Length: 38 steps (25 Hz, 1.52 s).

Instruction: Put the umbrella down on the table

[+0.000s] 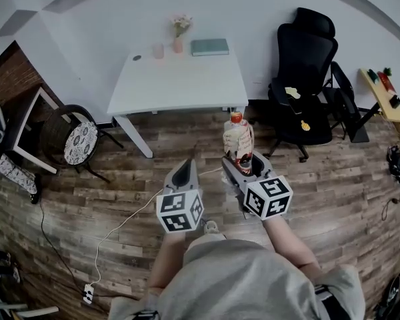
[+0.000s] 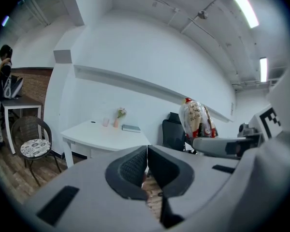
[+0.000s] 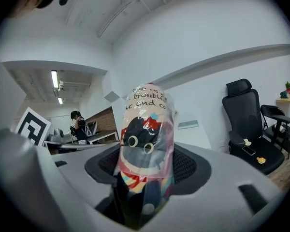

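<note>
One folded cartoon-print umbrella in clear plastic (image 3: 145,144), upright, clamped by the right gripper (image 1: 243,165) fingers; left gripper (image 2: 147,161) fingers pressed together, empty; one white counter (image 1: 180,85) ahead.

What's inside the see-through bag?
A folded umbrella with a cartoon face and colourful stripes. Its lower end cannot be seen: the right tool grips it there and covers it.

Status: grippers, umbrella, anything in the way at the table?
Left gripper shut, empty. Right gripper clamped on umbrella, upright, not yet at table. Cup, vase, book along its far edge only.
</note>
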Each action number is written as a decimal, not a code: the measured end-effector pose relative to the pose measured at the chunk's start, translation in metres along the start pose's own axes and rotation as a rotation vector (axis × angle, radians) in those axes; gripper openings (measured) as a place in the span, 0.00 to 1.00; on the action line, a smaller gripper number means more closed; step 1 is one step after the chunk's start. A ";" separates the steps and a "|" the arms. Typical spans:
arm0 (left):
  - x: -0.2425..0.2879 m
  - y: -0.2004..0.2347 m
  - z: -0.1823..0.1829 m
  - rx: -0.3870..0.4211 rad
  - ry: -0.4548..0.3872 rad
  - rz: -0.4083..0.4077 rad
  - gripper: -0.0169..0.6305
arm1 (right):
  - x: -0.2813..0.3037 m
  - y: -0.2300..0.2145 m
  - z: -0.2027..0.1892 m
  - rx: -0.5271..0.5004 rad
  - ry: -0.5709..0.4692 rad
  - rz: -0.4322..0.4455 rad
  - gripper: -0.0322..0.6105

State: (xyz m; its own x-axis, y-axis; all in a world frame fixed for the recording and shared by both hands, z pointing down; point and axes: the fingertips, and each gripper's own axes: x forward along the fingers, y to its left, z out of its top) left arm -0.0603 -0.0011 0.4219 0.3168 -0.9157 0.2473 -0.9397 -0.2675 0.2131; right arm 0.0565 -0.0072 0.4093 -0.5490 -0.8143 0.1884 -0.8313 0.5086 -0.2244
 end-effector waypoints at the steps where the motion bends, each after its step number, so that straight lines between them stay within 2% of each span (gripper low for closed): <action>1: 0.008 0.005 0.004 0.001 0.000 -0.001 0.04 | 0.010 -0.003 0.004 -0.001 -0.001 -0.001 0.47; 17: 0.106 0.080 0.033 0.003 0.015 -0.007 0.04 | 0.132 -0.029 0.023 0.005 0.002 -0.010 0.47; 29: 0.145 0.102 0.031 -0.023 0.038 0.000 0.04 | 0.177 -0.051 0.024 -0.014 0.034 -0.018 0.47; 38: 0.213 0.128 0.048 -0.026 0.034 0.032 0.04 | 0.245 -0.091 0.038 -0.022 0.045 0.006 0.47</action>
State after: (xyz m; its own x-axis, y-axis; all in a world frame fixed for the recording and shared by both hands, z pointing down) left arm -0.1188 -0.2449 0.4564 0.2916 -0.9126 0.2867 -0.9458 -0.2304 0.2287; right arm 0.0010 -0.2631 0.4397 -0.5567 -0.7983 0.2298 -0.8295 0.5195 -0.2047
